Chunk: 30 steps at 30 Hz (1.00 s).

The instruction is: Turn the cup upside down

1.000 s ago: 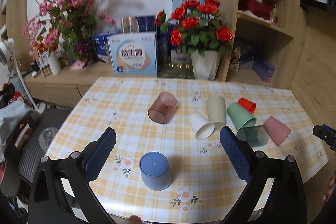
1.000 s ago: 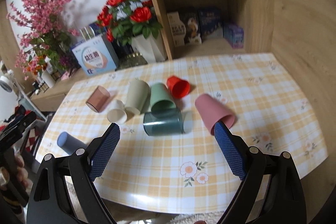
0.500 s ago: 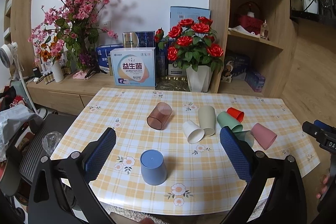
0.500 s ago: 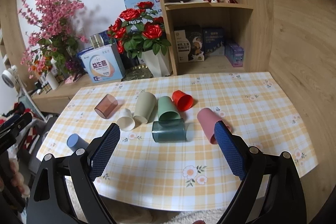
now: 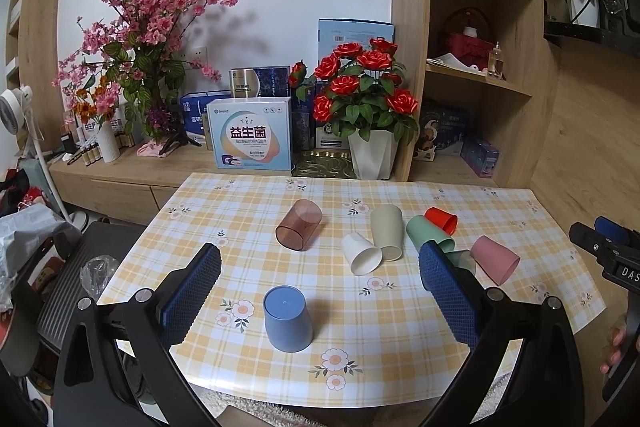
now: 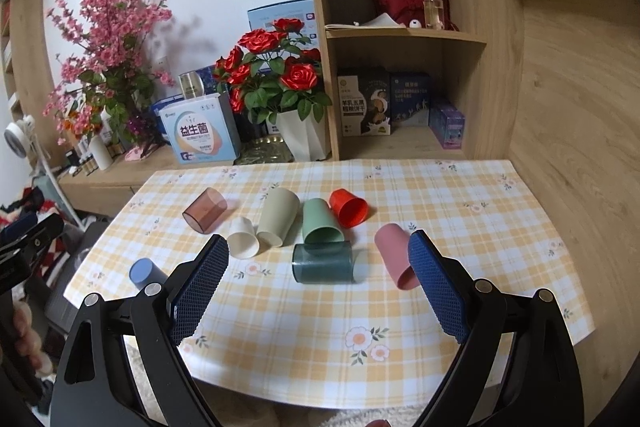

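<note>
A blue cup stands upside down near the table's front edge; it also shows in the right wrist view. Several cups lie on their sides: brown translucent, white, beige, green, red, dark teal, pink. My left gripper is open and empty, above the front edge, short of the blue cup. My right gripper is open and empty, held back from the teal cup.
The checked tablecloth covers a small table. Behind it stand a rose pot, a blue box and a blossom vase. A wooden shelf unit is at the back right. A chair is at the left.
Both grippers have pulled back and risen away from the table, so the cups look smaller and further off. The cups have not moved. Both grippers stay open.
</note>
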Each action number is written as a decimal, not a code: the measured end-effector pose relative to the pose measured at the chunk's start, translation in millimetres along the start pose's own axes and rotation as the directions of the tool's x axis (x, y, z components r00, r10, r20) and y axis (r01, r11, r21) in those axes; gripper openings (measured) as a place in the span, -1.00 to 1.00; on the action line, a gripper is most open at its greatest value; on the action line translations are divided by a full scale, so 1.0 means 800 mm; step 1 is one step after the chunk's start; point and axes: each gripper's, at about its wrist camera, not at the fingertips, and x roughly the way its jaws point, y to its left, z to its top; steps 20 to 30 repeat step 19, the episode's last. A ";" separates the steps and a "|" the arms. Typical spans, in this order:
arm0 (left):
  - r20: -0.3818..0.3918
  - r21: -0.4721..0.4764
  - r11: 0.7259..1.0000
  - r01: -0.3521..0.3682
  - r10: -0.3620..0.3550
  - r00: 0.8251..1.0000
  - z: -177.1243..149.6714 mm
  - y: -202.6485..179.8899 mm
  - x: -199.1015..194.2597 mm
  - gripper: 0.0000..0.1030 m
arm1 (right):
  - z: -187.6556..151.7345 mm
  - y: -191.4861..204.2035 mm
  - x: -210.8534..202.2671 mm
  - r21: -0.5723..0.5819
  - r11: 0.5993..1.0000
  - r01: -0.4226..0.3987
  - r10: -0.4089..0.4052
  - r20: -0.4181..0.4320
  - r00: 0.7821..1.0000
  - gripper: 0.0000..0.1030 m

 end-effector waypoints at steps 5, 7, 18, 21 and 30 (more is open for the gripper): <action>-0.008 0.007 1.000 0.005 -0.005 1.000 -0.002 -0.004 0.002 0.88 | -0.001 0.004 -0.001 -0.017 1.000 0.005 -0.005 0.006 1.000 0.71; -0.003 0.013 1.000 0.009 -0.009 1.000 -0.002 -0.005 0.002 0.88 | -0.002 0.005 0.000 -0.023 1.000 0.007 -0.007 0.005 1.000 0.71; 0.003 0.027 1.000 -0.004 0.004 1.000 -0.002 -0.007 0.000 0.88 | -0.003 0.006 0.002 -0.022 1.000 0.009 -0.009 0.002 1.000 0.71; 0.001 0.028 1.000 -0.006 0.006 1.000 -0.002 -0.008 0.001 0.88 | -0.003 0.005 0.003 -0.021 1.000 0.009 -0.009 0.001 1.000 0.71; 0.001 0.028 1.000 -0.006 0.006 1.000 -0.002 -0.008 0.001 0.88 | -0.003 0.005 0.003 -0.021 1.000 0.009 -0.009 0.001 1.000 0.71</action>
